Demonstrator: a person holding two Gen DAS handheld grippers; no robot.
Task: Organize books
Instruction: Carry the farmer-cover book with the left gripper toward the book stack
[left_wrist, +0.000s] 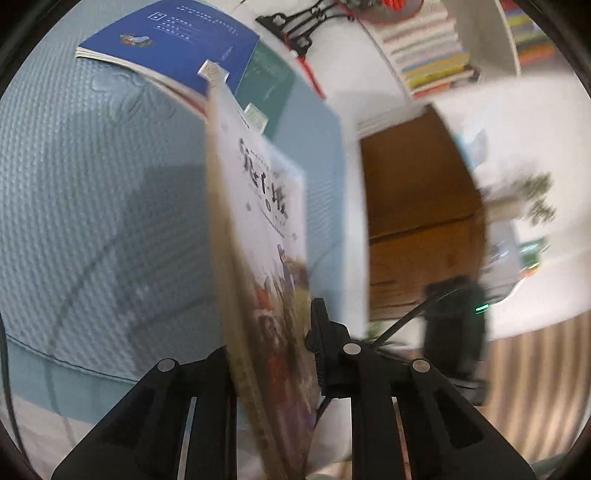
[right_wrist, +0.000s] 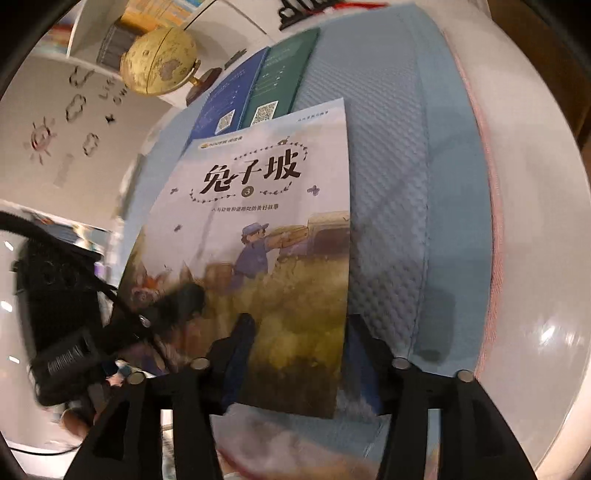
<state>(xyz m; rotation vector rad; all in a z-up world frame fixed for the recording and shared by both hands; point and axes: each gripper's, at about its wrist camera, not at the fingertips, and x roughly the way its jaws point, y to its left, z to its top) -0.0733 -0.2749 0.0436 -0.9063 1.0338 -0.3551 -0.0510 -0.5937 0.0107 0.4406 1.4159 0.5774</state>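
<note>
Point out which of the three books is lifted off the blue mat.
The illustrated picture book, clamped on edge by the left gripper. The dark blue book and the green book lie flat on the mat.

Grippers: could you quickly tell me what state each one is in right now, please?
Left gripper: shut on the illustrated book.
Right gripper: open, astride the book's lower edge.
</note>
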